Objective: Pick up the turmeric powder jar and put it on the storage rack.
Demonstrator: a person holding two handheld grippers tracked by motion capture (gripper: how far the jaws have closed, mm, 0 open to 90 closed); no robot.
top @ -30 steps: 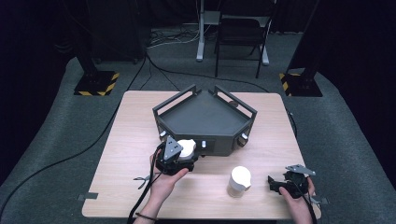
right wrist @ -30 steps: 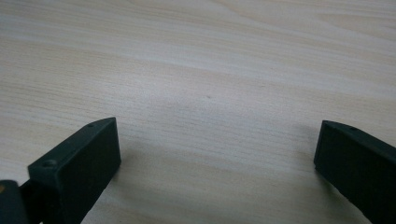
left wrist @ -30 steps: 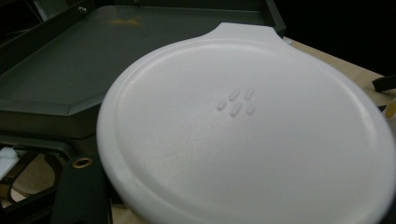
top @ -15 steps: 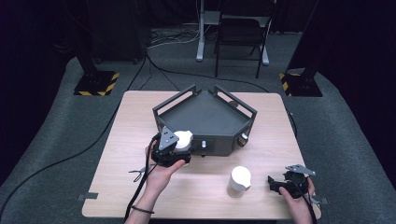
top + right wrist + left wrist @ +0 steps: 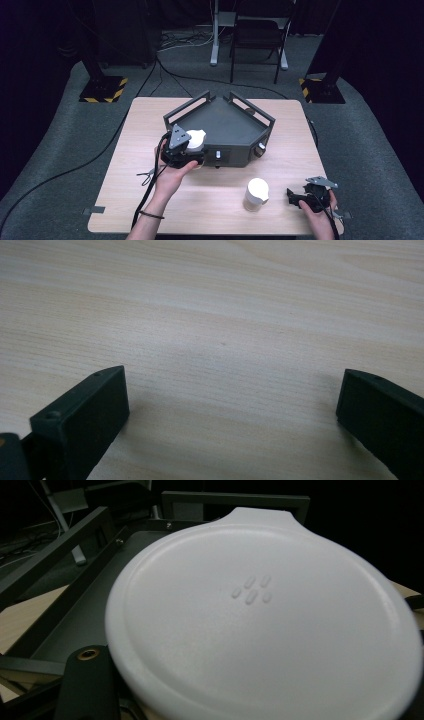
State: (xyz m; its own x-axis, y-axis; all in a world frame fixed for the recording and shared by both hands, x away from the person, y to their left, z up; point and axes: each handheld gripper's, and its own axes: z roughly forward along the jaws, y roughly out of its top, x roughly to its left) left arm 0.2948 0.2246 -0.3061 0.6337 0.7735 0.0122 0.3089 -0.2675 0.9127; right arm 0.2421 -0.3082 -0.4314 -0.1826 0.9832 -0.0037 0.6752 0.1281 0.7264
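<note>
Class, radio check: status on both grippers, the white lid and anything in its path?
Left gripper shut on white lid, at dark tray's near-left edge. Right gripper open over bare table. Tray rail beyond the lid.

Both forearms are bare, with a thin dark band around the left wrist (image 5: 151, 215). Each black tool, left tool (image 5: 184, 150) and right tool (image 5: 309, 195), carries a grey three-cornered plate on top and trails a black cable. The right tool's jaws are blocky, matte black, with small screw holes.

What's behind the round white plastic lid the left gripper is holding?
Behind the round white plastic lid lies the dark metal tray, its floor and railed walls partly showing. The lid covers most of the tray.
</note>
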